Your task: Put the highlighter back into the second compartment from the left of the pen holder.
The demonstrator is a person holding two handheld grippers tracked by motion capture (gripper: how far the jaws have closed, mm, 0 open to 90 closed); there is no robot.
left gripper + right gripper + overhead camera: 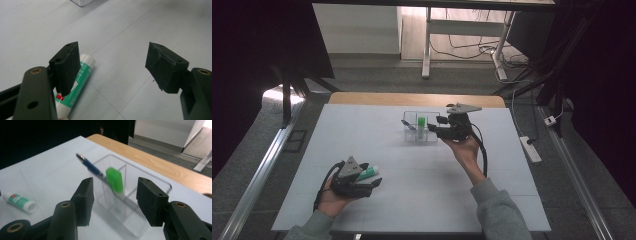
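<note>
Beside the clear plastic box (422,131), right gripper (435,128) half-open, left gripper (374,183) wide near the tube (368,173).

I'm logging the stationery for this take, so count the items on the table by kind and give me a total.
Clear organizer box: 1
Blue pen: 1
Green-capped stick: 1
Green and white tube: 1
Total: 4

The tube (77,82) was white with a green band and a red patch. The pen (92,166) was blue, the marker (114,180) bright green, the organiser (152,181) clear, the counter (412,170) pale grey-white.
</note>
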